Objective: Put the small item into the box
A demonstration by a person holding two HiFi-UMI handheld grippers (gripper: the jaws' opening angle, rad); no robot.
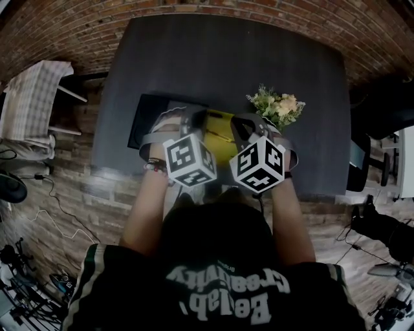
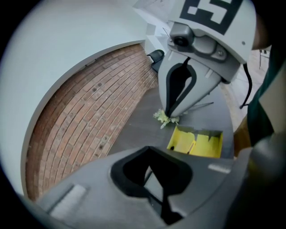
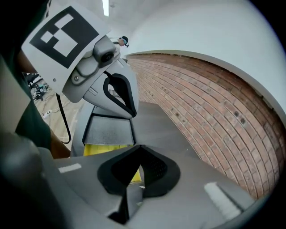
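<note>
Head view: left tool (image 1: 186, 121) and right tool (image 1: 249, 126) hover over the yellow box (image 1: 217, 126). Left gripper view: jaws together, empty; flowers (image 2: 166, 118) near the yellow box. Right gripper view: likewise; small item unseen, so groping may topple the flowers.

Dim, even light is lying over the dark grey rectangular tabletop (image 1: 194, 64) in the head view, and only the open yellow cardboard box (image 2: 196, 143) is showing up bright. Heavy fisheye distortion is bending the red brick wall (image 2: 89, 112) into arcs, and black vignetting is rounding the corners of both gripper views. A white ceiling strip light (image 3: 106, 6) is glaring overhead, while the nearest foreground is blurring out of focus.
</note>
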